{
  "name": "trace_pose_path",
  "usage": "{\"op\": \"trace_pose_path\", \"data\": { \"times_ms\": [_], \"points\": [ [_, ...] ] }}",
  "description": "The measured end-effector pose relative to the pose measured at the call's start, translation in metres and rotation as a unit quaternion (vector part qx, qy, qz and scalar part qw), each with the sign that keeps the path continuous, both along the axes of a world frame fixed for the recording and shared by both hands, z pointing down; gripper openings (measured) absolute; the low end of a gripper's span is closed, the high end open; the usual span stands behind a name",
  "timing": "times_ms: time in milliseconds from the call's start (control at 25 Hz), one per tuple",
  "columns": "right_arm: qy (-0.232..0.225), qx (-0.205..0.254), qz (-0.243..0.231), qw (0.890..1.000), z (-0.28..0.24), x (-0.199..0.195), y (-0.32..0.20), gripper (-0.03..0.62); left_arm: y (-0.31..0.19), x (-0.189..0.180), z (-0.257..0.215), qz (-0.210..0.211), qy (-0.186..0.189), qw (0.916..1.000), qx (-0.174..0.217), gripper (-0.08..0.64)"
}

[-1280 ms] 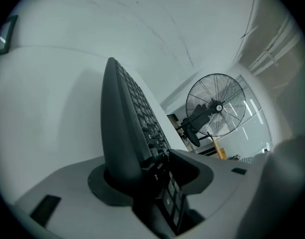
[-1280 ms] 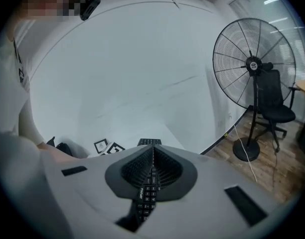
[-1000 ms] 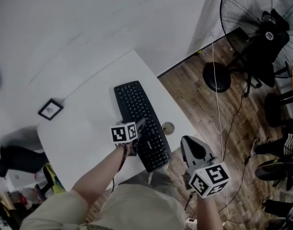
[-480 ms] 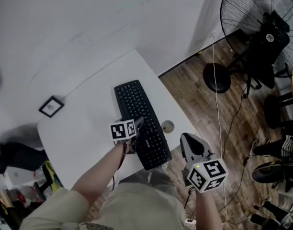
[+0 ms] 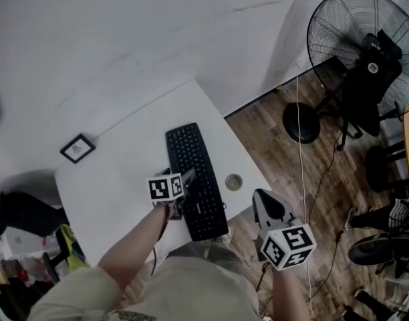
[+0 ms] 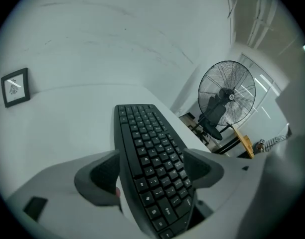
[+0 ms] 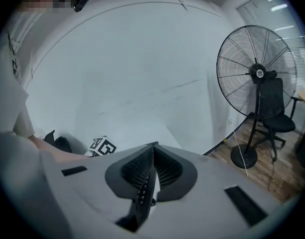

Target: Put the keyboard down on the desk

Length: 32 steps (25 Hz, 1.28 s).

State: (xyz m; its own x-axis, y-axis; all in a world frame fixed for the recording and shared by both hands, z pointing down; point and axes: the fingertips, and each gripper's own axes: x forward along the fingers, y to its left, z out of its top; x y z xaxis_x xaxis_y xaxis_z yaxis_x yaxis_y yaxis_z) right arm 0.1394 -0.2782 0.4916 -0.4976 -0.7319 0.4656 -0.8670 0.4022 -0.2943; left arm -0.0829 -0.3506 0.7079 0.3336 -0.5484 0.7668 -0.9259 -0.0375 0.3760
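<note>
- The keyboard lies flat on the desk, so you look to be at the release.
- Your left gripper stands wide open astride its near end; your right gripper is closed and empty, beside the desk.
- Next, draw the left gripper straight back without nudging the keyboard.

— What colour is the keyboard?
— Black, on a plain white desk.
— And the little picture frame?
— Black edge, white inside.
— The floor?
— Brown wood planks. The fan and the chair are black.
</note>
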Motion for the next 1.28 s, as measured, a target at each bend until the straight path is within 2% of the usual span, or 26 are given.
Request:
{"op": "trace_pose_path", "data": {
  "times_ms": [120, 200, 280, 360, 400, 560, 640, 760, 920, 1040, 1120, 1280],
  "points": [
    [0.014, 0.009, 0.0, 1.0, -0.008, 0.003, 0.0, 0.026, 0.001, 0.003, -0.018, 0.027, 0.005, 0.9994, 0.022, 0.401],
    [0.022, 0.019, -0.001, 1.0, -0.016, 0.004, 0.0, 0.026, 0.0, 0.006, -0.041, 0.055, -0.015, 0.9967, 0.058, 0.4],
    [0.021, 0.028, 0.001, 0.999, -0.027, 0.006, 0.001, 0.026, -0.001, 0.012, -0.07, 0.082, -0.035, 0.9905, 0.105, 0.38],
    [0.008, 0.031, 0.002, 0.999, -0.039, 0.007, 0.001, 0.026, -0.002, 0.018, -0.098, 0.098, -0.044, 0.9836, 0.145, 0.29],
    [0.001, 0.033, 0.001, 0.999, -0.047, 0.007, 0.001, 0.026, -0.002, 0.021, -0.112, 0.104, -0.046, 0.9802, 0.162, 0.27],
    [-0.004, 0.069, -0.008, 0.998, -0.085, 0.004, 0.0, 0.027, -0.002, 0.035, -0.177, 0.128, -0.026, 0.9643, 0.23, 0.202],
    [-0.018, 0.091, -0.007, 0.996, -0.107, 0.003, -0.001, 0.027, -0.002, 0.044, -0.218, 0.141, -0.012, 0.9516, 0.273, 0.179],
    [-0.036, 0.133, 0.004, 0.991, -0.145, 0.006, -0.001, 0.026, 0.003, 0.056, -0.276, 0.166, -0.007, 0.9278, 0.334, 0.151],
    [-0.031, 0.19, 0.014, 0.981, -0.19, 0.014, 0.003, 0.026, 0.017, 0.07, -0.345, 0.201, -0.022, 0.8868, 0.415, 0.113],
    [-0.023, 0.222, 0.023, 0.974, -0.212, 0.017, 0.005, 0.026, 0.028, 0.074, -0.383, 0.226, -0.036, 0.8574, 0.461, 0.051],
    [-0.026, 0.234, 0.028, 0.972, -0.222, 0.019, 0.006, 0.026, 0.036, 0.08, -0.404, 0.24, -0.029, 0.8438, 0.479, 0.036],
    [-0.029, 0.244, 0.029, 0.969, -0.23, 0.019, 0.011, 0.026, 0.057, 0.085, -0.439, 0.253, -0.018, 0.8219, 0.51, 0.021]
  ]
}}
